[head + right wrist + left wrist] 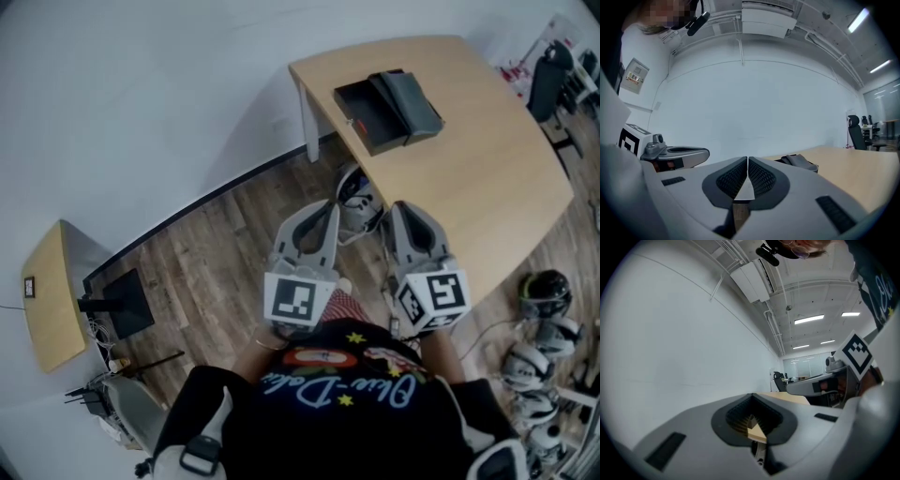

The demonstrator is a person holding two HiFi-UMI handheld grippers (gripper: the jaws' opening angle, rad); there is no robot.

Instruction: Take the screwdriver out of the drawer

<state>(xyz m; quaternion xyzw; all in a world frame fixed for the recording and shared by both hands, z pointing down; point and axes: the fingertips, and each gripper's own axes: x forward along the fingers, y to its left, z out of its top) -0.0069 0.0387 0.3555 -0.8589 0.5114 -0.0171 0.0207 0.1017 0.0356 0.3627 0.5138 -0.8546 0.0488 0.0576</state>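
From the head view, I see both grippers held close to the person's chest, over wood-plank flooring. The left gripper and the right gripper are smooth grey plastic shells, each bearing a white cube with black square markers. Beyond them is a pale, rounded wooden table. Near its far corner sits a dark, boxy drawer unit, with a shallow black tray showing beside a grey slab-like body. It is well apart from both grippers. I cannot make out the screwdriver in it; the tray is too small and dark to read.

In the left gripper view, the left gripper has its ribbed black pads meeting at the tips and bowing apart behind. Only a corner of tan tabletop shows through the hollow, and nothing is held.

In the right gripper view, the right gripper has its cross-hatched pads pressed together along a thin seam, and they are empty. The drawer unit lies on the table ahead.
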